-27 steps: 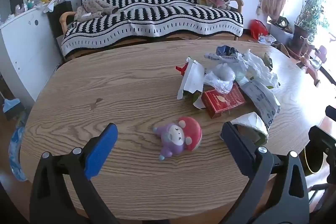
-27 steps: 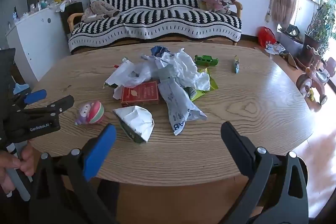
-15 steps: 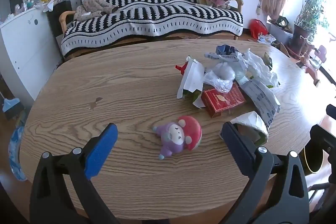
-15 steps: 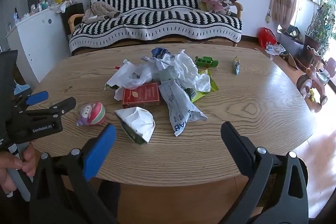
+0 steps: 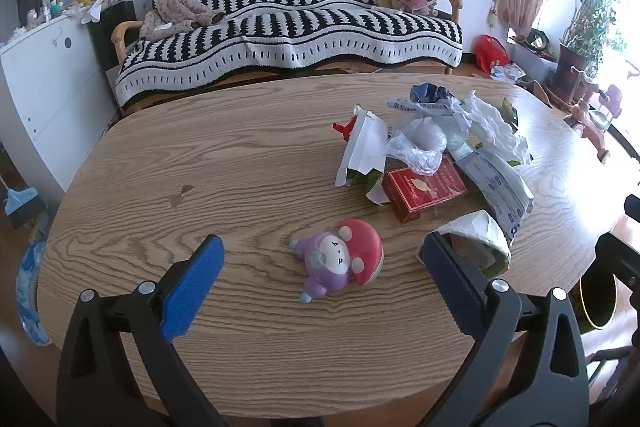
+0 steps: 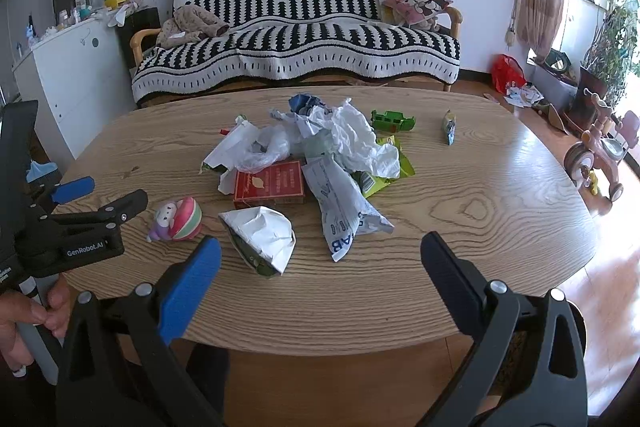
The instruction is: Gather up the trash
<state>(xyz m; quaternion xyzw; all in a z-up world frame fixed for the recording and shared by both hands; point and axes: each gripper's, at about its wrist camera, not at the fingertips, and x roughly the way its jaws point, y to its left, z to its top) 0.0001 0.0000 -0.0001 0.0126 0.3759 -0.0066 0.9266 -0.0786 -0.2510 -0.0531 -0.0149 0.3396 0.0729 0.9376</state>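
An oval wooden worktop [image 6: 480, 211] carries a heap of crumpled wrappers [image 6: 344, 143] mid-frame — a red box [image 6: 270, 183], 1 mushroom toy [image 6: 178, 219] lower left, a green toy [image 6: 392, 121] behind.

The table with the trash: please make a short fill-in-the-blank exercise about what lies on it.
1. The flat box in the pile is ____ in colour.
2. The toy car behind the pile is ____.
3. Both the left gripper and the right gripper have their jaws ____.
4. The round toy lies on the ____ table.

Missing words: red; green; open; wooden
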